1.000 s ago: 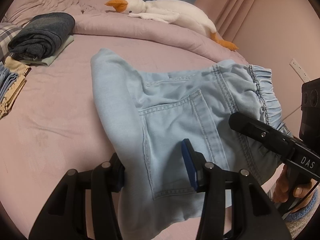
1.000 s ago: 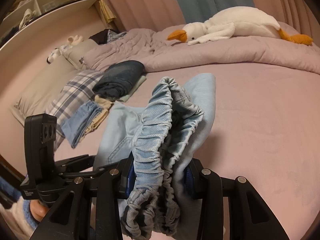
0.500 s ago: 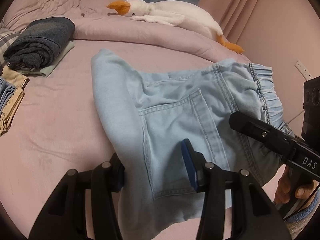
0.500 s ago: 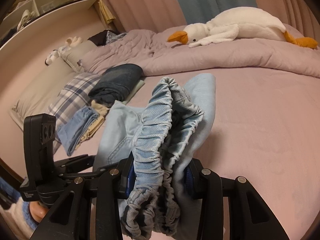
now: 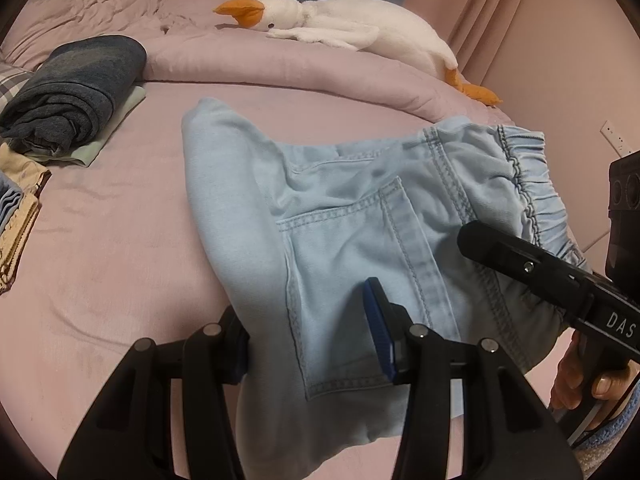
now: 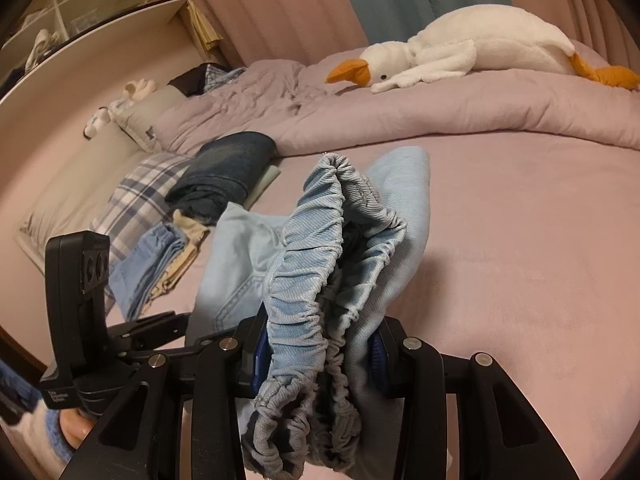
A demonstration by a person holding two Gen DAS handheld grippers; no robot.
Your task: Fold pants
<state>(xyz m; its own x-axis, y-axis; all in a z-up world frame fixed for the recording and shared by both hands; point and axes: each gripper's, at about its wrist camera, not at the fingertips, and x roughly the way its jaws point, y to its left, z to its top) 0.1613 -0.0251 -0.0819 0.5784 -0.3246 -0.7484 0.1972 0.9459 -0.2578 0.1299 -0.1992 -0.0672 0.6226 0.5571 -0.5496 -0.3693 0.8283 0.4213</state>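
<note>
We find the pants (image 5: 344,248) held above the bed (image 5: 100,280), folded at least once, back pocket uppermost, the far end draped down onto the sheet. We judge the hold is meant to carry the bundle or lower it flat for a further fold, each gripper taking one edge so the layers stay aligned.

Left gripper (image 5: 312,336): jaws partly closed around the thick fold at the pocket end, blue pads pressing cloth on both sides. It has hold of the pants.

Right gripper (image 6: 320,356): jaws narrowed on the gathered waistband (image 6: 316,280), which bunches and spills below the fingers. It too has a firm hold; in the left view its finger lies across the waistband side.

Surroundings: a stack of folded clothes (image 5: 76,92) lies to the left on the bed, well apart from the pants. A plush goose (image 5: 332,28) rests on the rolled duvet beyond. We judge the stack the likely destination once folding is done. Risk noted: the elastic bunches unevenly and may skew the fold when laid down.
</note>
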